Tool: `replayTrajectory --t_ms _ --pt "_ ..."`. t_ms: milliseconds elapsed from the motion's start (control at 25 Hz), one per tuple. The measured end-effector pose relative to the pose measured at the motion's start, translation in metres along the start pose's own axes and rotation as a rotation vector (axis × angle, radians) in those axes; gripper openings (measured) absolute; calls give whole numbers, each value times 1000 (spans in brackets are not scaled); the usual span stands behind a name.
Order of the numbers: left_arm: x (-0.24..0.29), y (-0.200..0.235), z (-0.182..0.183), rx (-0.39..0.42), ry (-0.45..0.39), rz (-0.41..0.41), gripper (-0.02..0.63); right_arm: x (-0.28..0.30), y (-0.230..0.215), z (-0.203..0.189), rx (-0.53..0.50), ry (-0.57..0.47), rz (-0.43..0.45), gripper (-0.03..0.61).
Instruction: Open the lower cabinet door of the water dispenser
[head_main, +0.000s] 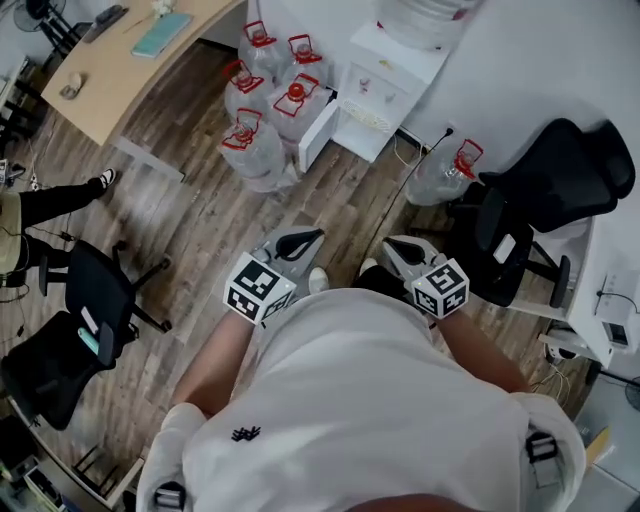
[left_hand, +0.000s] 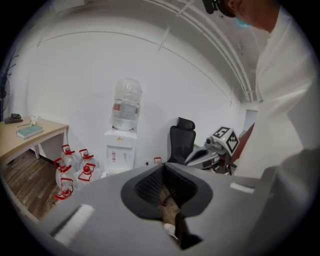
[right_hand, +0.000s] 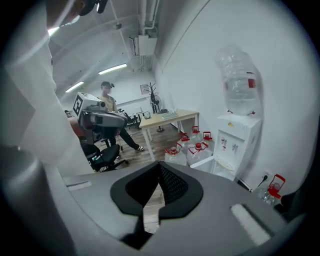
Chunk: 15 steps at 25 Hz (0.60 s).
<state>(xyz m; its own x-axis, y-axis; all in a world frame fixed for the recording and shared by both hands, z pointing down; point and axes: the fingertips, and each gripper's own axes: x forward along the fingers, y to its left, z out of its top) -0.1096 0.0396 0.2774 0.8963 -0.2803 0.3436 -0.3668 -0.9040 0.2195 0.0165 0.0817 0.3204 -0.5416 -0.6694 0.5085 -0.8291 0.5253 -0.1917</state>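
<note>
Holding both grippers before the torso.
Pointing left gripper (head_main: 305, 238) and right gripper (head_main: 395, 246) forward, slightly downward, jaws together, empty.

White water dispenser (head_main: 392, 75) (bottle on top) stands with lower cabinet door (head_main: 317, 134) open.

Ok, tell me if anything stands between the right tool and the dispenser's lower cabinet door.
Nothing visible: only bare floor lies between the right tool and the open lower cabinet door; the water jugs stand beside it.
</note>
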Motion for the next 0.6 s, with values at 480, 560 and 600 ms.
replayTrajectory --t_ms 480,560,600 --pt "0 -45 -22 16 81 13 55 -66 22 0 -89 -75 -1 2" --pt "8 -59 -21 16 87 6 55 -84 24 -7 -82 -87 -2 2" --pt "13 -67 -20 20 87 1 55 -93 24 -10 -73 -93 -3 2"
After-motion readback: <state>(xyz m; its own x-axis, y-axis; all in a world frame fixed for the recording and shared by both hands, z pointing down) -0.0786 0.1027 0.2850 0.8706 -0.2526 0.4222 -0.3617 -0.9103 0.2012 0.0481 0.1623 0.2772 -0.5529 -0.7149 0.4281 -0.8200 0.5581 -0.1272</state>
